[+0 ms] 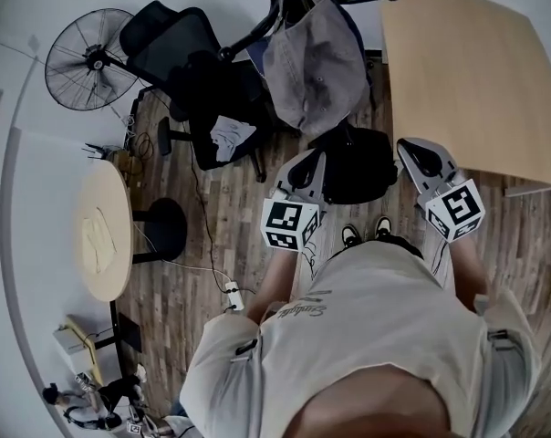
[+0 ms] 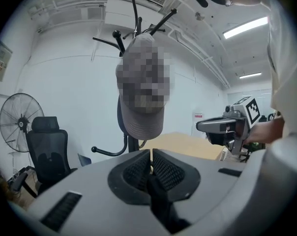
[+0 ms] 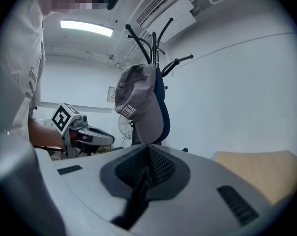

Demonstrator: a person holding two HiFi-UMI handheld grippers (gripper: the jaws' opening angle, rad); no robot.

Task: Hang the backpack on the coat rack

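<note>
We hold our left gripper (image 2: 151, 155) with its jaws pressed together on a dark strap (image 2: 161, 203) of the backpack (image 1: 356, 167). Our right gripper (image 3: 147, 150) pinches a second strap the same way. The backpack hangs between the two grippers, just below their tips, and from above its long side runs crosswise from one gripper to the other. Ahead of both tips stands the coat rack (image 3: 153, 38), with a grey cap (image 3: 139, 104) on it.
</note>
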